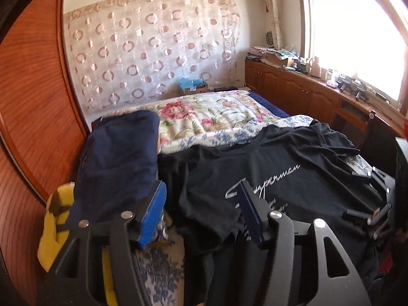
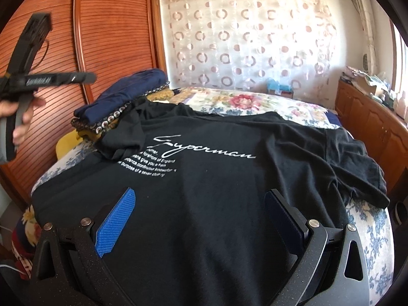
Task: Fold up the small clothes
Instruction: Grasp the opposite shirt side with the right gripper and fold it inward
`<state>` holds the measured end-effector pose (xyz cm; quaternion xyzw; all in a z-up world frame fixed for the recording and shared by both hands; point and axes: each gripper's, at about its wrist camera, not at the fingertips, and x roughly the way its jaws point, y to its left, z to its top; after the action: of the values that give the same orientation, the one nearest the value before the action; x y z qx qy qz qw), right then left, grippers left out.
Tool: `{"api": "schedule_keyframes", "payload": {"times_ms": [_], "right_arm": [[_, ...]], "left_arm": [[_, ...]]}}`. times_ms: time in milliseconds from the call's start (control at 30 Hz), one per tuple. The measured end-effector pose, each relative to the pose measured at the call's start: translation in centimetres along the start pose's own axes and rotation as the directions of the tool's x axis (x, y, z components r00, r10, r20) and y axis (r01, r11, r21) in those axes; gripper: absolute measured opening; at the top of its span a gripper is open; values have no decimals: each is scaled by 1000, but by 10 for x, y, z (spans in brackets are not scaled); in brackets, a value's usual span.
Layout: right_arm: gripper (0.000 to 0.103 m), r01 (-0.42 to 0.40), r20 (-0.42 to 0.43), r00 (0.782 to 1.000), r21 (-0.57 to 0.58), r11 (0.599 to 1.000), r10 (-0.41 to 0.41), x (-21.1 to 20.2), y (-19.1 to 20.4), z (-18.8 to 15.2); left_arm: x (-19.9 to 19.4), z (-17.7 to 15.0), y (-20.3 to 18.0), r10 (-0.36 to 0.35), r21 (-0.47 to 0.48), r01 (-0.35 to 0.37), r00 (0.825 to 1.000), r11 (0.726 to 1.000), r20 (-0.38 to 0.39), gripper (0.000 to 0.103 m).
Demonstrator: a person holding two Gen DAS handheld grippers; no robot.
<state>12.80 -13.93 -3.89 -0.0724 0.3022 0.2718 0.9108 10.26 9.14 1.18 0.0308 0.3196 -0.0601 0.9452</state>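
A bed (image 2: 369, 229) with a blue-and-white floral cover fills most of both views, set against a reddish wooden wardrobe (image 2: 102, 38) on one side and a low wooden cabinet (image 1: 293, 89) under a bright window on the other. A black shirt (image 2: 216, 191) with white script lettering lies spread across the near part of the bed, front up, its left sleeve already bunched inward and its right sleeve trailing toward the bed's edge. Beyond it, by the wardrobe, sits a stack of folded clothes (image 2: 122, 97), navy on top. The right tool (image 2: 199, 219) hangs low over the shirt's hem with its jaws wide apart, nothing between them. The left tool (image 1: 201, 216) hovers over the shirt's left edge, jaws parted and empty; in the right wrist view it appears raised, gripped by a hand (image 2: 23, 117). The step in hand looks like starting a fold on the shirt. To do it well, each tool would likely need to pinch a single layer of fabric at matching points near the hem or shoulder, lift together so the cloth stays taut, and lay it over squarely, smoothing the bunched sleeve first so no crease gets trapped inside.
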Motion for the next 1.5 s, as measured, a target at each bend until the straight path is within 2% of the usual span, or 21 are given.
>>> {"api": "schedule_keyframes", "payload": {"times_ms": [100, 200, 233, 367, 600, 733, 833, 900, 967, 1033, 1167, 1300, 1400, 1433, 1467, 1500], "right_arm": [[98, -21, 2, 1000, -20, 1000, 21, 2, 0, 8], [87, -61, -7, 998, -40, 997, 61, 11, 4, 21], [79, -86, -12, 996, -46, 995, 86, 16, 5, 27], [70, -148, -34, 989, -70, 987, 146, 41, 20, 46], [67, -251, -70, 967, -126, 960, 244, 96, 70, 78], [66, -318, -158, 942, -146, 937, 295, 133, 103, 83], [52, -370, -247, 912, -144, 918, 329, 159, 123, 81], [33, -359, -282, 908, -147, 922, 309, 170, 131, 80], [7, -361, -302, 903, -148, 921, 305, 174, 131, 79], [4, -371, -292, 902, -150, 917, 317, 172, 126, 80], [1, -338, -234, 924, -127, 933, 303, 157, 99, 94], [1, -247, -185, 956, -100, 964, 226, 149, 62, 110], [1, -88, -149, 986, -103, 991, 73, 150, 32, 117], [7, -24, -136, 991, -109, 994, 9, 152, 25, 118], [22, 19, -136, 990, -108, 994, -33, 154, 19, 118], [32, 54, -148, 987, -101, 993, -68, 157, 11, 118]], "left_arm": [[-4, -25, 10, 36, -29, -36, 999, 999, -10, 57], [-9, -44, 17, 34, -75, -34, 999, 997, -6, 57], [-11, -51, 19, 34, -94, -34, 999, 995, -1, 57], [-16, -72, 23, 47, -137, -45, 999, 989, 9, 57], [-21, -96, 27, 98, -156, -94, 995, 983, 16, 57], [-27, -104, 31, 101, -175, -96, 995, 980, 21, 57], [-30, -108, 35, 92, -181, -86, 995, 980, 25, 57], [-33, -109, 35, 104, -181, -97, 994, 979, 29, 57], [-35, -111, 36, 102, -182, -94, 994, 979, 32, 57], [-34, -111, 36, 97, -183, -90, 995, 979, 33, 57], [-30, -112, 32, 91, -183, -84, 995, 980, 28, 57], [-26, -109, 27, 80, -178, -74, 997, 981, 26, 57], [-25, -106, 22, 78, -168, -73, 997, 983, 26, 57], [-24, -105, 21, 78, -166, -73, 997, 983, 24, 57], [-23, -105, 20, 78, -165, -73, 997, 984, 23, 57], [-23, -105, 19, 77, -164, -73, 997, 984, 22, 57]]}}
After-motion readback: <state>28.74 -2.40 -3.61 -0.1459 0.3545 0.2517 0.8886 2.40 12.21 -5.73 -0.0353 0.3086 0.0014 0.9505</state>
